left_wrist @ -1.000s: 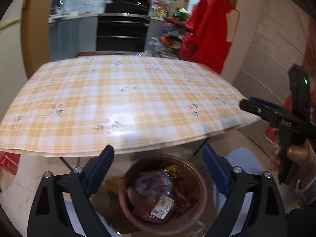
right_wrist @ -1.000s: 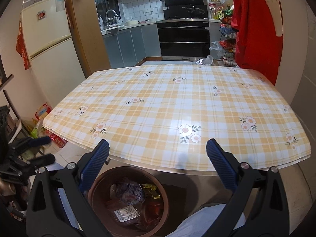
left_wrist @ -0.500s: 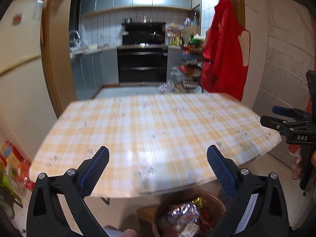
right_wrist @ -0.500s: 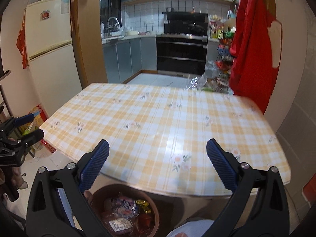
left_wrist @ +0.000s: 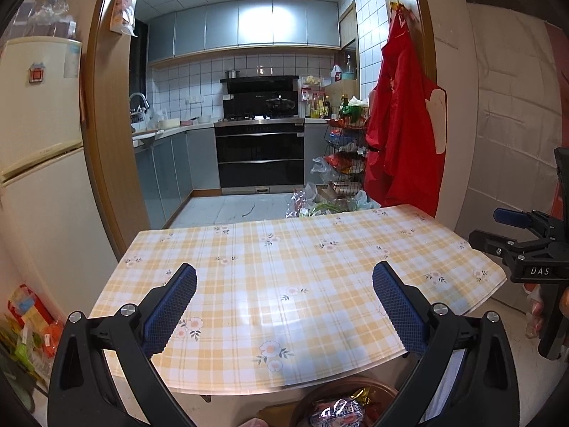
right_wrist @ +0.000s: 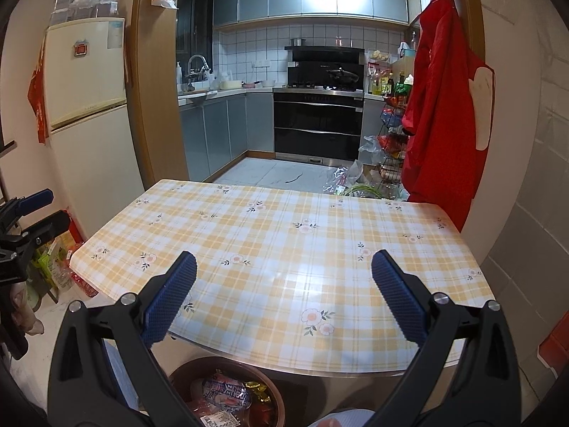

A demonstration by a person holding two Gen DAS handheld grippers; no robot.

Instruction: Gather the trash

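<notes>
Below both tools: brown bin (right_wrist: 227, 396) on floor at worktop's near edge, holding wrappers (right_wrist: 227, 393) — trash apparently gathered. Left tool (left_wrist: 284, 302) and right tool (right_wrist: 283, 300) both spread wide, gripping nothing, raised level over worktop (right_wrist: 284, 235). Ahead: checked cloth bare. Beyond: kitchen floor, bags (right_wrist: 350, 178) by rack.

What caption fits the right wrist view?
Open right gripper above checked tablecloth; brown bin of wrappers below table edge.

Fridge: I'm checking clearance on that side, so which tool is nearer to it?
Left. The left tool is off the table edge nearest the fridge; the right tool is farther over, toward the hanging red garment.
</notes>
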